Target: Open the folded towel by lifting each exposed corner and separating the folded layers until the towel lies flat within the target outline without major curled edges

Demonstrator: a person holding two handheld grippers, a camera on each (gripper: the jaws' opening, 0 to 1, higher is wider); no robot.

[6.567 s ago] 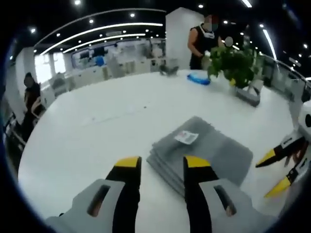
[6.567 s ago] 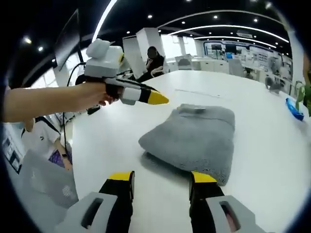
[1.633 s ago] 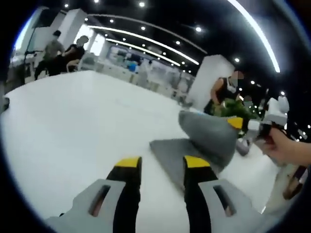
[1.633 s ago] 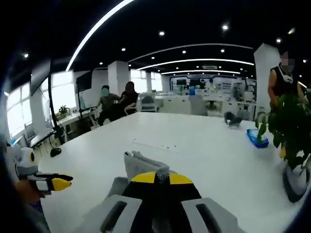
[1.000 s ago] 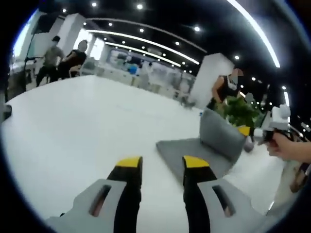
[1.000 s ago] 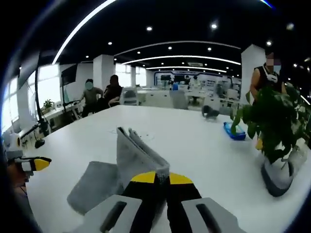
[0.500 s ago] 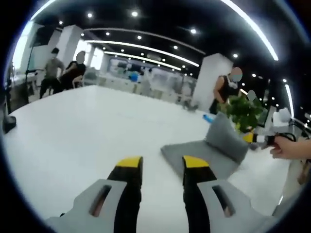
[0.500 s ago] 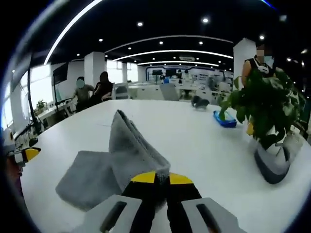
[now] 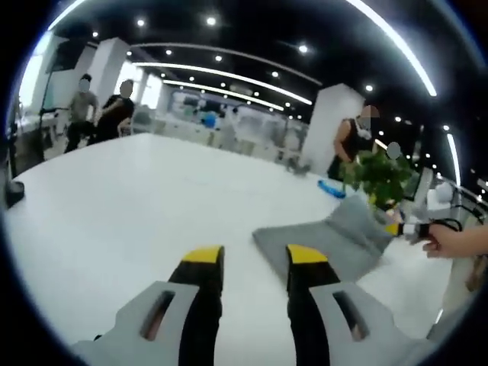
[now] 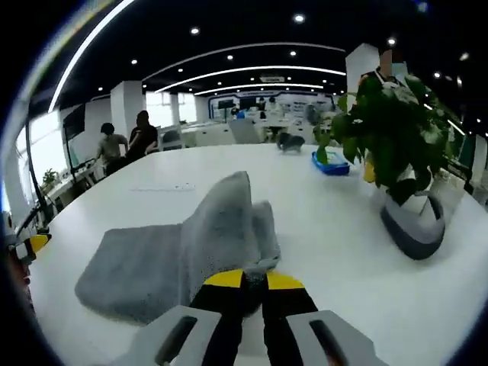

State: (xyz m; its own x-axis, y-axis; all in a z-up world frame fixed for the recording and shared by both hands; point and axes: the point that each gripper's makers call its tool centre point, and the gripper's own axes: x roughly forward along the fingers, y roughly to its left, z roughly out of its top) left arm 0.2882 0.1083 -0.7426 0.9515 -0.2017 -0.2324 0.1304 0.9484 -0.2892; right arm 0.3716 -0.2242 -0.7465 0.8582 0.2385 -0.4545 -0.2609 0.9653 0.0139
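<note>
The grey towel [image 10: 164, 259] lies on the white table [image 10: 335, 252], partly unfolded, with one folded layer raised in a ridge. My right gripper [image 10: 254, 280] is shut on that layer's edge, low over the table. In the left gripper view the towel [image 9: 324, 240] spreads just right of my left gripper [image 9: 245, 258], which hovers open above the table [image 9: 130, 206] with nothing between its jaws. The right gripper [image 9: 404, 227] shows there too, held by a hand [image 9: 457, 238] at the towel's far end.
A potted plant [image 10: 396, 145] in a grey-white pot stands right of the towel. A blue object [image 10: 329, 164] lies further back on the table. One person stands behind the plant [image 9: 352, 141]; others sit at the far side [image 10: 126, 145].
My right gripper has carried the towel layer over and downward, so the raised fold sank and more towel lies spread out. The left gripper stayed open and nearly still.
</note>
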